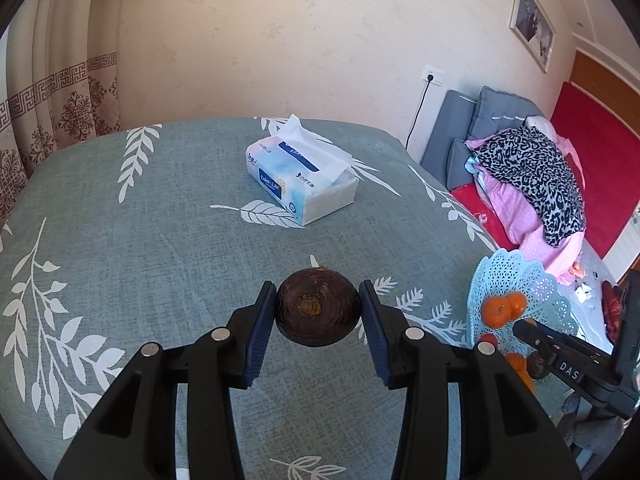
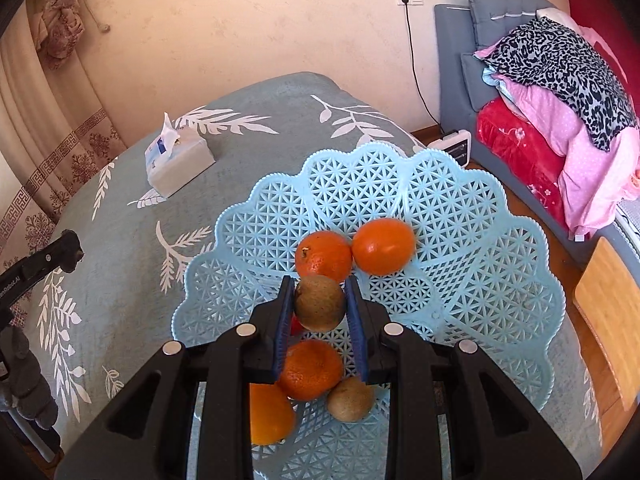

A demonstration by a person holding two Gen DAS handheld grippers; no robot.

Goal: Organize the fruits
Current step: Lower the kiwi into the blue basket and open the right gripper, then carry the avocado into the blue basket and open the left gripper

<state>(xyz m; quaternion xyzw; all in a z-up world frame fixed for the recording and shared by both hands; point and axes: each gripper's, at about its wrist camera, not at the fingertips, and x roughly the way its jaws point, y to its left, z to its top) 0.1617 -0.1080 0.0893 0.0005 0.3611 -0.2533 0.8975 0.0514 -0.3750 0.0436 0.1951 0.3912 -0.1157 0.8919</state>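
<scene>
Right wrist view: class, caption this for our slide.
Right gripper clamps a brownish-green fruit above a blue lattice basket holding oranges.

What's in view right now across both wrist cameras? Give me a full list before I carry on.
basket: one, light blue lattice, on the table's right part
oranges: four seen, orange, in the basket
brownish-green fruit: two, one between the right gripper's pads, one loose in the basket
small red item: one, red, in the basket, mostly hidden
dark brown fruit: one, between the left gripper's pads
tissue pack: one, blue and white, far side of the table
tablecloth: one, grey-green with white leaves
bedding pile: pink, red, leopard print, far right
left gripper: black, blue pads, closed on the dark brown fruit
right gripper: black, blue pads, closed on a brownish-green fruit
</scene>
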